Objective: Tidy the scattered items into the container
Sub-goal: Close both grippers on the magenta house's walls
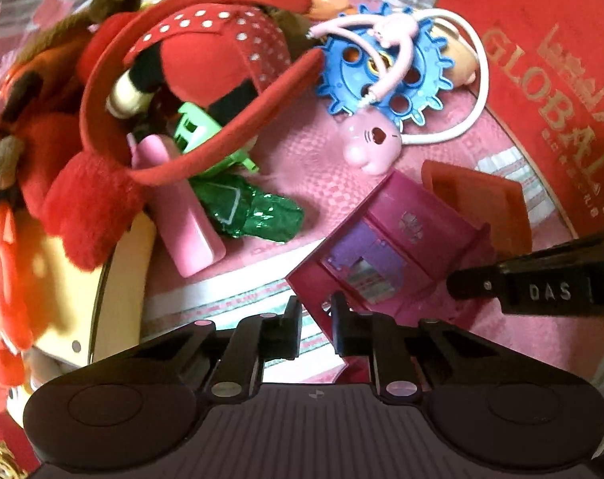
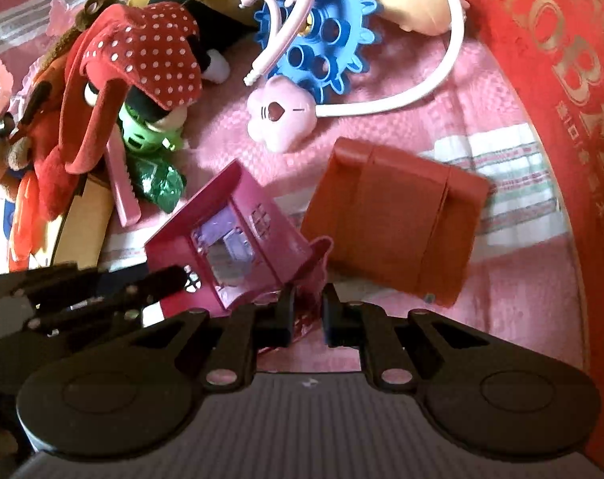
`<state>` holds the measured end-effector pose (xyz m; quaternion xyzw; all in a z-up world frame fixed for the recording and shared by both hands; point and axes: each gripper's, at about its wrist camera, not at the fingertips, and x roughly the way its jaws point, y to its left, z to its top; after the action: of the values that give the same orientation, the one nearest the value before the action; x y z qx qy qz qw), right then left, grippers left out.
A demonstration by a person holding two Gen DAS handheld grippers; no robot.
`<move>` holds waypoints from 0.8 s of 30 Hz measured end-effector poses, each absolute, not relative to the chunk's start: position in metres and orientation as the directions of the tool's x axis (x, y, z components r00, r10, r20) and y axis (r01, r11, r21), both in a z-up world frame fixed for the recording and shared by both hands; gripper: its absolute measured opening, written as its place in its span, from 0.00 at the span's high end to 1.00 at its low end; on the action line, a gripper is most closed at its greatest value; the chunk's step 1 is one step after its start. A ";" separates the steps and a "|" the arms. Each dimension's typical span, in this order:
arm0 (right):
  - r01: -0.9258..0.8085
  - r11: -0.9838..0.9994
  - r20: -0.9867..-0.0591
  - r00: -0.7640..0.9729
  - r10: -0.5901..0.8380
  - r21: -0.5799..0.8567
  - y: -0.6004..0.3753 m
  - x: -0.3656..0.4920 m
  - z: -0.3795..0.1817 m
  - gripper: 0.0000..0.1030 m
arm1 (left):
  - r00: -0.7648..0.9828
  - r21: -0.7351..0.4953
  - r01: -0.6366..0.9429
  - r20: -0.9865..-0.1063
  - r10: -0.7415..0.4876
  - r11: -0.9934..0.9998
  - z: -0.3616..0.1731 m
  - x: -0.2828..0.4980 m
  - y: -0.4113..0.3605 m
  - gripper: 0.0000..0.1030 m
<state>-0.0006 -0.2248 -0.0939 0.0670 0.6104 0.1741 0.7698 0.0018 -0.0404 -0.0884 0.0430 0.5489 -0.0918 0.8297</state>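
Two grippers: both meet on one pink toy house (image 1: 385, 247) lying tilted on a pink woven cloth (image 1: 302, 167).
Left gripper (image 1: 316, 311): fingers nearly closed on the lower edge of the house, a thin wall of it between them.
Right gripper (image 2: 308, 303): fingers nearly closed, pinching a thin pink edge at the house's near corner; seen from the left wrist it enters at the right edge of the frame.
Orange piece: a flat orange plastic panel (image 2: 393, 219) lies just beside the house, on its right, touching or almost touching it.
Container: a red box with gold lettering (image 1: 549, 80) runs along the right edge of the cloth.
Scattered items: a blue gear wheel (image 1: 381, 80) lies beyond the house with a pink-headed white cord (image 1: 372, 143) across it; a green foil wrapper (image 1: 254, 207) and a pink comb (image 1: 182, 215) sit further left.
Pile: a red hairband (image 1: 190, 159) rings a polka-dot plush toy (image 1: 222, 44) at the far left of the cloth.
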 end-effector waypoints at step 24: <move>-0.154 0.938 -0.904 0.258 0.341 0.309 -0.230 -0.002 -0.091 0.75 | 0.398 0.022 0.333 -0.909 -0.120 0.943 -0.096 0.006 -0.062 0.71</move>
<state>-0.0018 -0.2297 -0.0905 0.0793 0.5885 0.1567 0.7892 0.0062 -0.0615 -0.0958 0.1004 0.5312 -0.1364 0.8301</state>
